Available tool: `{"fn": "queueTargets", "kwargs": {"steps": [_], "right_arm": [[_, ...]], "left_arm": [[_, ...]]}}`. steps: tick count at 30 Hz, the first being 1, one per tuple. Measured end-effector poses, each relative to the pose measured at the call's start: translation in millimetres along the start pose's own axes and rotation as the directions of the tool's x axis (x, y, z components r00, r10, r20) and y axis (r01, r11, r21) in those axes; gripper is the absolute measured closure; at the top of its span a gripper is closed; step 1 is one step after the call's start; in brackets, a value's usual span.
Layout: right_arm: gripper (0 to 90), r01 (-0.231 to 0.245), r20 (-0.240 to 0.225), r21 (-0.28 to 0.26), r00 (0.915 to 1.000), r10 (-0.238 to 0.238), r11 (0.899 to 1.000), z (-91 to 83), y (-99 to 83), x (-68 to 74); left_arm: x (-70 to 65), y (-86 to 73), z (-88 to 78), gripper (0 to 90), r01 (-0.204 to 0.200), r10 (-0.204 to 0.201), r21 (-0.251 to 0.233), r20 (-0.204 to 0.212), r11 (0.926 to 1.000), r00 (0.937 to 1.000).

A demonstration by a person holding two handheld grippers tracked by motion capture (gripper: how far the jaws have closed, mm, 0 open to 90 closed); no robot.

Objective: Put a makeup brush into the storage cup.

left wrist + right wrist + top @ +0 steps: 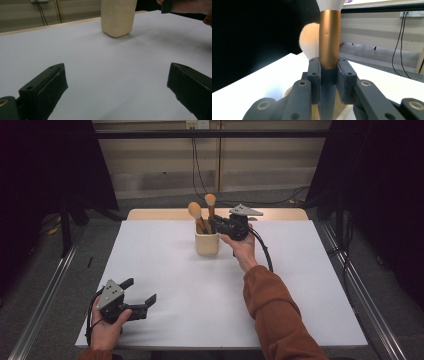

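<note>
A cream cup (207, 243) stands on the white table, also seen in the left gripper view as a cream cup (117, 17). Two makeup brushes stand in it. My right gripper (214, 223) is shut on the right brush (210, 202), just above the cup's rim; in the right gripper view its pads clamp the brush's copper handle (329, 40). The other brush (195, 212) leans left, its fluffy head (309, 41) behind the held one. My left gripper (141, 292) rests open near the table's front left corner, with nothing between its fingers.
The white table (165, 285) has a wooden strip along its far edge (150, 214). Black cables (197, 165) hang down the back wall. Metal rails (45, 290) run along the floor on both sides. Dark curtains flank the scene.
</note>
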State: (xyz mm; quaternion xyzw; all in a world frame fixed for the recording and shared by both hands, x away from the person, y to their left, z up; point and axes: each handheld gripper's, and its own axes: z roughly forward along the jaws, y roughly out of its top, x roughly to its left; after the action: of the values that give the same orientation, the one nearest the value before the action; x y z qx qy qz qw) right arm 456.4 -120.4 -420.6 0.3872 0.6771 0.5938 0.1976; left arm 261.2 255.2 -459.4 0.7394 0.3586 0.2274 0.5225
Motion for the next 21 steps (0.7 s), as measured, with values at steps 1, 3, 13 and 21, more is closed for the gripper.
{"fn": "queueTargets", "kwargs": {"steps": [1, 3, 13, 21], "right_arm": [[75.5, 0.0, 0.003, 0.003, 1.0, 0.0, 1.0, 0.1, -1.1, -0.3], [75.5, -0.004, 0.005, 0.005, 1.0, 0.004, 1.0, 0.0, -3.4, -1.7], [75.1, -0.027, 0.007, 0.024, 0.9996, 0.027, 0.999, 0.1, -11.2, -2.7], [58.5, -0.052, -0.002, 0.017, 0.9987, 0.052, 0.999, -6.7, -9.5, -6.5]], "left_arm": [[0.0, 0.0, 0.0, 2.4, 0.0, 0.0, 0.0, 0.0, 1.0, 1.0], [0.2, -0.1, 0.2, 2.4, -0.001, 0.001, 0.001, 0.001, 1.0, 1.0], [0.0, 0.1, 0.3, 2.4, 0.0, 0.0, 0.0, -0.001, 1.0, 1.0], [0.5, 0.0, 2.0, 2.4, 0.004, -0.004, 0.006, 0.0, 1.0, 1.0]]}}
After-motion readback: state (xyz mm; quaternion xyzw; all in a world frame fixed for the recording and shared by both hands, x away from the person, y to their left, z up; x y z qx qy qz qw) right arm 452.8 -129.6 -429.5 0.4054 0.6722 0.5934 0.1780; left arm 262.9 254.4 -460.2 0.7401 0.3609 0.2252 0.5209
